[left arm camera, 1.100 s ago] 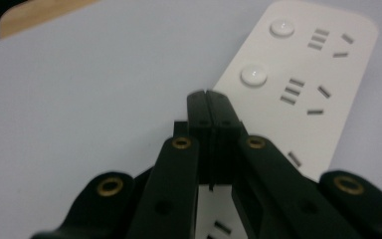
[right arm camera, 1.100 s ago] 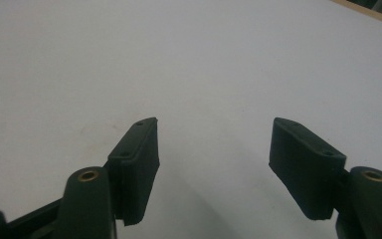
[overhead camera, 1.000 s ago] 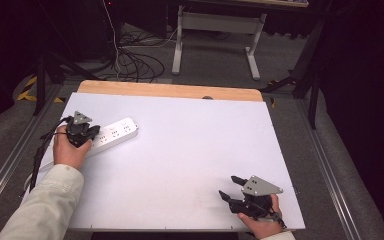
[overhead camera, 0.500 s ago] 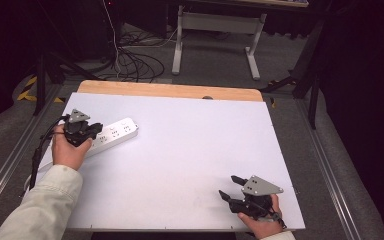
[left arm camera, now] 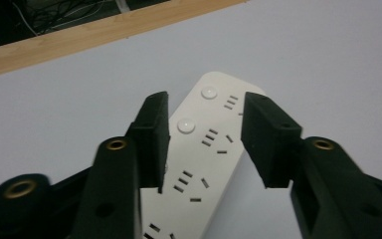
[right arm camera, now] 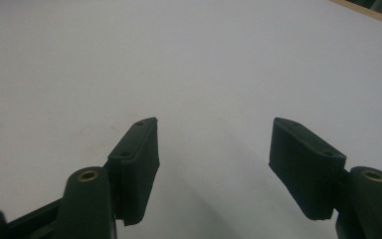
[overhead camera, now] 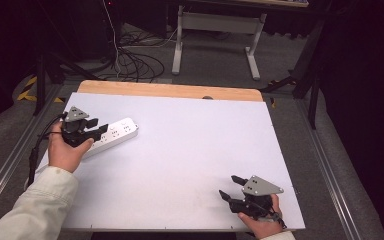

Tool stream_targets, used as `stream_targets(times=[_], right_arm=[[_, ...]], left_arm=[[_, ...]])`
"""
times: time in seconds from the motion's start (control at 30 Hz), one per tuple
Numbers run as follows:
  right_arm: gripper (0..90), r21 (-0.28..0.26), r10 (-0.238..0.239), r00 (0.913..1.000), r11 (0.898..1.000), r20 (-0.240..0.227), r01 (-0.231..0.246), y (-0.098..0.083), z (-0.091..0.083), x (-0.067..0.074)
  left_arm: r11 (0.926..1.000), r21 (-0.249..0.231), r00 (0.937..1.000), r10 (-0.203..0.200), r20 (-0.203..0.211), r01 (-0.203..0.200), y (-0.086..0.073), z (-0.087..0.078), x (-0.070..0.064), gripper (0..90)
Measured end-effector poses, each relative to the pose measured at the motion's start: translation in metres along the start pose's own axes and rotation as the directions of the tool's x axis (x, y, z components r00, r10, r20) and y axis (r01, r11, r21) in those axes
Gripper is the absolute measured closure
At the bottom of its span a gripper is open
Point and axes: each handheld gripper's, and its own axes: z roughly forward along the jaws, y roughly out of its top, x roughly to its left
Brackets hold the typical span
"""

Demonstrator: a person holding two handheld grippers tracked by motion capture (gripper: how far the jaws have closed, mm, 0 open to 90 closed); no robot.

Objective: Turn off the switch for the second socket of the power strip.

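High view: white counter [overhead camera: 180,150] w/ a wooden strip along its far edge. White power strip [overhead camera: 117,134] lies flat at the counter's left side, angled, its far end pointing right and away from the person. Left hand-held gripper [overhead camera: 98,131] sits over the strip's near end, grey plate on top, jaws pointing right along the strip; the person's left hand [overhead camera: 66,152] holds it, pale sleeve [overhead camera: 35,205] coming in from the bottom left. A black cable [overhead camera: 40,145] trails off it toward the left edge. Right hand-held gripper [overhead camera: 232,187] is at the near right corner, low on the counter, jaws pointing left and apart w/ nothing btwn them; well apart from the strip. Floor beyond the counter: tangle of cables [overhead camera: 130,55] and a grey table frame [overhead camera: 215,35].

Left gripper view: left hand-held gripper [left arm camera: 206,137] is released, jaws spread either side of the strip [left arm camera: 204,149]. The left jaw overlaps the strip's edge; contact can't be told. Right jaw stands clear. Socket slots and two round buttons show btwn the jaws.

Right gripper view: right hand-held gripper [right arm camera: 213,162] released, jaws wide apart over bare counter [right arm camera: 179,59].
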Motion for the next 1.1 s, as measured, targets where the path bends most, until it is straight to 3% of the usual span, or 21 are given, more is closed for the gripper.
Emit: stream_targets(times=[0.17,0.33,0.53,0.6,0.67,0.83,1.1], right_arm=[[36.7,0.0,-0.002,1.0,1.0,-0.003,0.002,0.0,0.0,0.001],[36.7,-0.003,0.002,1.0,1.0,-0.002,-0.002,0.0,0.0,0.0],[36.7,-0.006,-0.001,1.0,1.0,-0.003,0.001,0.0,0.0,0.001],[36.7,-0.007,-0.002,1.0,1.0,-0.002,0.002,0.0,-0.001,0.001],[36.7,-0.007,-0.002,1.0,1.0,-0.002,0.002,0.0,-0.001,0.001],[36.7,-0.008,-0.005,1.0,1.0,-0.001,0.005,0.0,-0.001,0.001],[36.7,-0.01,-0.001,1.0,1.0,-0.004,0.001,0.0,-0.001,0.001]], left_arm=[[0.9991,-0.041,0.9975,0.005,0.071,-0.002,0.004,-0.015,-0.01,40.1],[0.9964,-0.085,0.9885,0.003,0.151,0.01,0.007,-0.032,-0.026,31.8],[0.9925,-0.096,0.984,0.09,0.154,-0.076,0.005,-0.051,-0.049,26.3],[0.9913,-0.099,0.9828,0.101,0.154,-0.087,0.003,-0.053,-0.053,24.4],[0.9851,-0.122,0.9748,0.141,0.173,-0.121,-0.003,-0.059,-0.062,23.9],[0.9809,-0.159,0.9656,0.145,0.216,-0.112,-0.013,-0.065,-0.071,21.4],[0.9834,-0.16,0.9426,0.131,0.307,-0.085,-0.031,-0.07,-0.083,21.2]])
